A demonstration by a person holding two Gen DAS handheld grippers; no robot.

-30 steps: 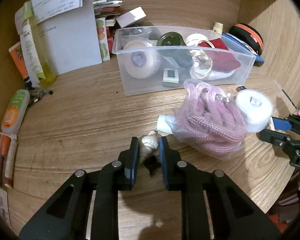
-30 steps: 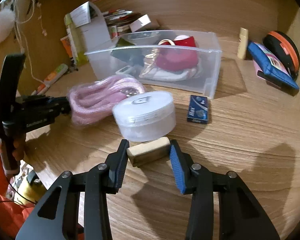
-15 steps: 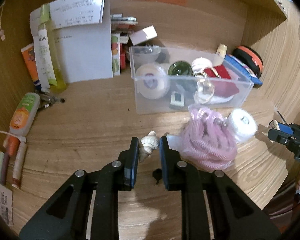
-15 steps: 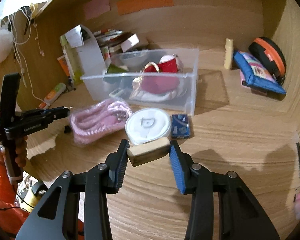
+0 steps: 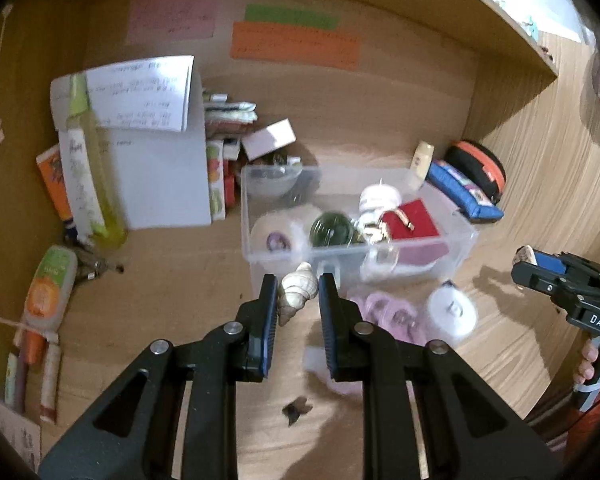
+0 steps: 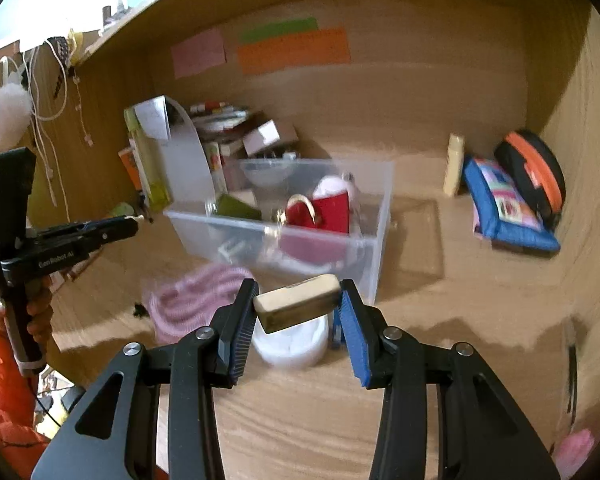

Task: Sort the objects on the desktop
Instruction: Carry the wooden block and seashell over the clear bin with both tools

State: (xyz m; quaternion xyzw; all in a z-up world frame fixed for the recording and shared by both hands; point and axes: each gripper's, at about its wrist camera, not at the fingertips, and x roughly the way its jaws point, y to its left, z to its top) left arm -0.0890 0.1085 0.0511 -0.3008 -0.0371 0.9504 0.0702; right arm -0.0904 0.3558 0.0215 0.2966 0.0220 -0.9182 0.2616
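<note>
My left gripper (image 5: 298, 298) is shut on a pale spiral seashell (image 5: 296, 294), held in the air above the wooden desk. My right gripper (image 6: 298, 308) is shut on a beige rectangular block (image 6: 298, 307), also lifted off the desk. Ahead of both stands a clear plastic bin (image 5: 458, 236) (image 6: 374, 240) that holds a red box, a green ball, a tape roll and other small things. A pink coiled rope in a bag (image 5: 388, 312) (image 6: 196, 292) and a round white container (image 5: 452, 312) (image 6: 296, 344) lie in front of the bin.
Bottles and a white paper stand (image 5: 156, 168) line the back left. A blue pouch (image 6: 504, 208) and an orange-rimmed black case (image 6: 536, 172) sit at the back right. Tubes lie at the desk's left edge (image 5: 40, 304). A small dark scrap (image 5: 298, 408) lies near the front.
Both grippers have risen with the shell and the block still in them, so the desk, bin and rope now look farther below. The back wall's coloured notes have come into view.
</note>
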